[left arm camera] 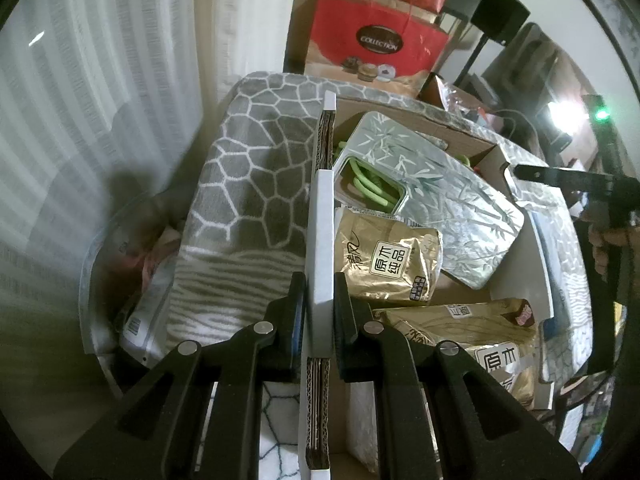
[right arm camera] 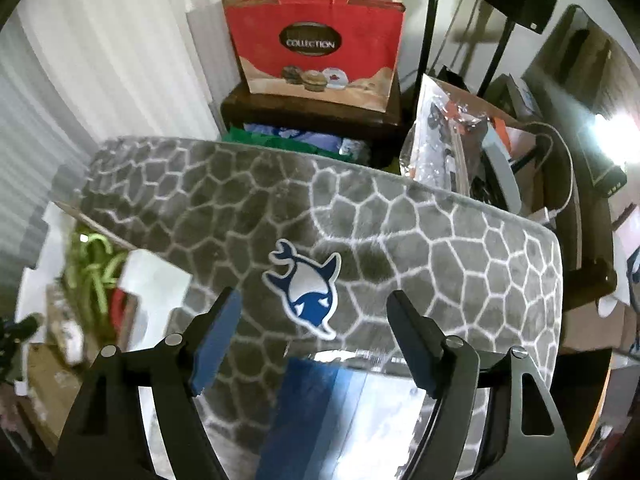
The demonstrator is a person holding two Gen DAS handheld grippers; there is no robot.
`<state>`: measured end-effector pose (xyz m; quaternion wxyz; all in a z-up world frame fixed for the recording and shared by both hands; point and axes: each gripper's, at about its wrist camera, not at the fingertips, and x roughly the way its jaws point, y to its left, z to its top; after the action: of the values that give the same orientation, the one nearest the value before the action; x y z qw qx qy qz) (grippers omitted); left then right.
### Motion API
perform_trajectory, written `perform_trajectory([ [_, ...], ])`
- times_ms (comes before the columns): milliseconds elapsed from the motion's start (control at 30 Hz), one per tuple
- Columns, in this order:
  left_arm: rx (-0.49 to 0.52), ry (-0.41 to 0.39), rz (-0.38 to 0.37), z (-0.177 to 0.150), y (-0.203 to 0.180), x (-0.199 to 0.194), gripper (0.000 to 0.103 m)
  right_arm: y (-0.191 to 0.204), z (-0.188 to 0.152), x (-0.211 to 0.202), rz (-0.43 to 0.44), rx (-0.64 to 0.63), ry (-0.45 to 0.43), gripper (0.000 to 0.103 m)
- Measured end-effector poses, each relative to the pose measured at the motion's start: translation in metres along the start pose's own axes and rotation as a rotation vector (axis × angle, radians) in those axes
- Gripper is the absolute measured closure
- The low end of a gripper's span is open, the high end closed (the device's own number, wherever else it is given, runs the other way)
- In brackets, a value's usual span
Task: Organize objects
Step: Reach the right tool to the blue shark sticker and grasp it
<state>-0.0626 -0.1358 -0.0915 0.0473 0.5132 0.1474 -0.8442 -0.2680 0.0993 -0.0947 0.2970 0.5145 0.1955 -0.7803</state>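
My left gripper (left arm camera: 319,284) is shut on the white-faced side wall of an open cardboard box (left arm camera: 320,216). Inside the box lie a silver bamboo-print tin lid (left arm camera: 452,208), a tin of green loops (left arm camera: 368,184) and two gold tissue packs (left arm camera: 392,264). The box rests on a grey mat (left arm camera: 248,184) with a white cell pattern. My right gripper (right arm camera: 316,304) stands open over that mat (right arm camera: 440,248), just above a blue-and-white whale sticker (right arm camera: 306,288), with nothing between its fingers. A clear packet with a blue strip (right arm camera: 320,404) lies below it. The box (right arm camera: 152,276) shows blurred at the left.
A red gift bag (right arm camera: 320,44) stands on a dark stand behind the mat. Clutter in plastic wrap (right arm camera: 452,148) and cardboard boxes crowd the right side. White curtains (right arm camera: 100,60) hang at the left. A round bin (left arm camera: 116,280) with packets sits left of the mat.
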Motion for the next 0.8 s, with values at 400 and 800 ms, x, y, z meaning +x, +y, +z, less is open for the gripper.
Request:
perform_trajectory([
  [400, 0.000, 0.000, 0.000, 0.001, 0.001, 0.000, 0.092, 0.005, -0.005, 0.035, -0.002, -0.069, 0.033, 0.031],
  [800, -0.004, 0.003, 0.001, 0.002, 0.000, 0.001, 0.092, -0.003, -0.005, 0.026, 0.094, -0.009, 0.033, 0.068],
])
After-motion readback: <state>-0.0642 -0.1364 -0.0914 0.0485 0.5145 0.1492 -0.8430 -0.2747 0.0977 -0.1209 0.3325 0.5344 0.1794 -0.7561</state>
